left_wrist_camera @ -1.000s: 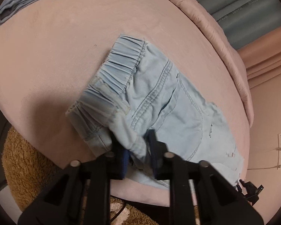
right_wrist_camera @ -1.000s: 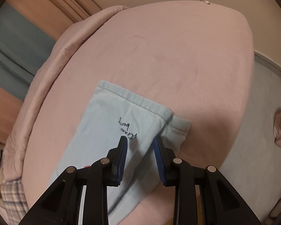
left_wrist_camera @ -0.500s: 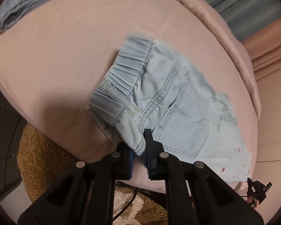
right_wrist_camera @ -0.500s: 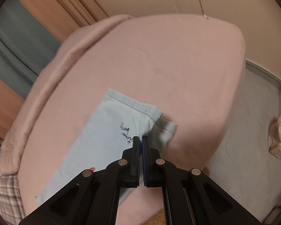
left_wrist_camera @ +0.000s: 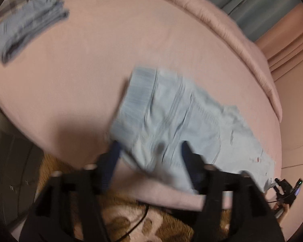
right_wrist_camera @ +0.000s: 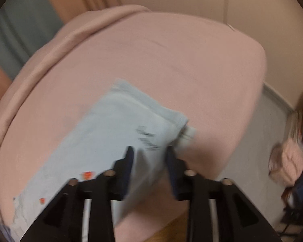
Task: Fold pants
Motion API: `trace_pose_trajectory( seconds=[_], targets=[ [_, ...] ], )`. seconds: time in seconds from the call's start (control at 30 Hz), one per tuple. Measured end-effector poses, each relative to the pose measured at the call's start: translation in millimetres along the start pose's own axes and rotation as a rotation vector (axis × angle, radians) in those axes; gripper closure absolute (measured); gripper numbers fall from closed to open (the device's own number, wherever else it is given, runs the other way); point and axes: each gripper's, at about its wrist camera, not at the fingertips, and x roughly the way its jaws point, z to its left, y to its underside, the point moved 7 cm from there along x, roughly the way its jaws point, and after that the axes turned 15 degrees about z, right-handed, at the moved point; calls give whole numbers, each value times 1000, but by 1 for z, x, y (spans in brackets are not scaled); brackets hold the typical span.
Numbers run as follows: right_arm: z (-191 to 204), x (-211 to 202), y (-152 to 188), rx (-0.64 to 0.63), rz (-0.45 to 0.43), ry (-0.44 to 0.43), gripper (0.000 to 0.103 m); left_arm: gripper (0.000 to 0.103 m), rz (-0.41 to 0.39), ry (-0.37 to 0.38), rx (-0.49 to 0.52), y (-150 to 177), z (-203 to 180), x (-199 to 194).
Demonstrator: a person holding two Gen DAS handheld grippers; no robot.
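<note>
Light blue denim pants (left_wrist_camera: 171, 121) lie on a pink bed (left_wrist_camera: 91, 60), motion-blurred. In the left wrist view the elastic waistband end is nearest. My left gripper (left_wrist_camera: 149, 151) is open, its jaws spread wide on either side of the waist cloth near the bed's front edge. In the right wrist view the leg end of the pants (right_wrist_camera: 121, 131), with black script and hems, lies on the bed (right_wrist_camera: 171, 60). My right gripper (right_wrist_camera: 149, 155) is open, jaws apart over the leg near the hem.
A folded blue garment (left_wrist_camera: 26, 26) lies at the bed's far left. A brown patterned rug (left_wrist_camera: 131, 217) and a cable lie below the bed edge. A rolled pink blanket (left_wrist_camera: 242, 40) runs along the far side. A pink bundle (right_wrist_camera: 286, 161) sits on the floor at right.
Both grippers were shut on the pants half a second ago and have now opened, letting go. Both have pulled back a little, and the views are blurred with motion.
</note>
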Motion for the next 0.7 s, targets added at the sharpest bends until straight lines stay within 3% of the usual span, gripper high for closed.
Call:
trace_pose_trajectory(
  seconds=[0.13,0.33,0.4,0.43,0.7],
  targets=[
    [81,-13,8,-218,5,-75,63,32,-39,-1,27,-27,4,2],
    [224,0,54,-556,140,-251,63,36,27,8,29,-52,13,36],
    [266,6,73,-653,192,-289,63,57,57,61,23,-54,14,46],
    [290,11,85,-704,223,-306,63,59,70,82,14,-53,16,50],
    [393,49,142,-922,386,-303,63,68,46,20,61,-44,12,44]
  ],
)
